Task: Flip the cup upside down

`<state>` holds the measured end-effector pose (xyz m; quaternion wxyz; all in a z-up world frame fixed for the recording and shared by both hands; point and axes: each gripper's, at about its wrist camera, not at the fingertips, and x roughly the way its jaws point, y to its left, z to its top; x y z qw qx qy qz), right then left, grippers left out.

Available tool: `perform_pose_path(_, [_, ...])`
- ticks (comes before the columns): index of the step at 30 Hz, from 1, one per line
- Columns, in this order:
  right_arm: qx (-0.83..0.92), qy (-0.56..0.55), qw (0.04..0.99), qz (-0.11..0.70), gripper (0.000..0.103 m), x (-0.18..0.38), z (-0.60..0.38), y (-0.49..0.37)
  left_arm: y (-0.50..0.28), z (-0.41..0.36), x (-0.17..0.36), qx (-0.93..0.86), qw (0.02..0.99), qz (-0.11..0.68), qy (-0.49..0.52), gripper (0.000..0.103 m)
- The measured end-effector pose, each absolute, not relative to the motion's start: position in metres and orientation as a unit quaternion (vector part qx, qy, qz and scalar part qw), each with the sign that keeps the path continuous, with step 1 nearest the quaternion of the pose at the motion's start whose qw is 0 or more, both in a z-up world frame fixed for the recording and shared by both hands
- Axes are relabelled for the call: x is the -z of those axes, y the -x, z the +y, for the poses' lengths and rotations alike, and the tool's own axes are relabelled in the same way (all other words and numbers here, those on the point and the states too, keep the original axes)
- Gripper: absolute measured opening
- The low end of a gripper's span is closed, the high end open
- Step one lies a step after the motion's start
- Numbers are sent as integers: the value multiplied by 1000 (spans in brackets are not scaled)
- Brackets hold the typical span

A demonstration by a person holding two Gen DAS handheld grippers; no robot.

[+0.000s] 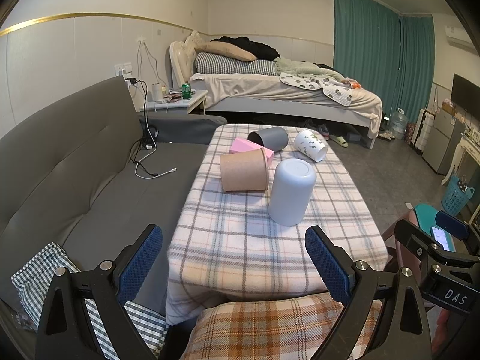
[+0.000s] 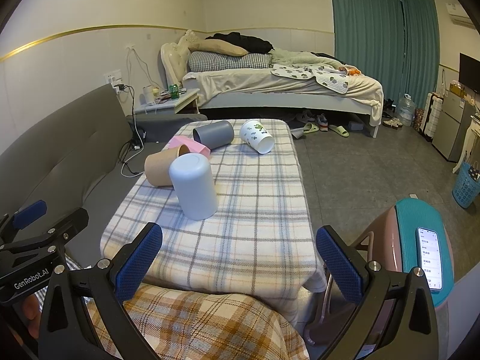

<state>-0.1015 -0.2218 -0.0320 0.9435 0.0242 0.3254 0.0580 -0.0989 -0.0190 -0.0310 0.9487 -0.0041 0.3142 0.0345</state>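
Note:
A pale blue-white cup (image 1: pixel 291 192) (image 2: pixel 193 186) stands upside down, base up, on the plaid-covered table (image 1: pixel 240 240) (image 2: pixel 240 210). Behind it a brown paper cup (image 1: pixel 243 171) (image 2: pixel 160 165), a pink cup (image 1: pixel 249 147) (image 2: pixel 187 145), a dark grey cup (image 1: pixel 269 138) (image 2: pixel 213 134) and a white leaf-print cup (image 1: pixel 310 145) (image 2: pixel 257 136) lie on their sides. My left gripper (image 1: pixel 234 255) is open and empty at the table's near edge. My right gripper (image 2: pixel 238 258) is open and empty, also at the near edge, short of the cups.
A grey sofa (image 1: pixel 75 165) with charger cables lies left of the table. A stool with a phone (image 2: pixel 430 256) stands at the right. A bed (image 1: pixel 285 90) and green curtains are behind. A blue basket (image 2: pixel 466 184) sits on the floor far right.

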Motion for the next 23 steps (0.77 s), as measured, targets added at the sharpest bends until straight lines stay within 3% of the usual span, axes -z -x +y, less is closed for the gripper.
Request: perform_pose_path(23, [-62,-17,942,329,103,35,-219,103,100,-20,33,-32,949,314,5,99])
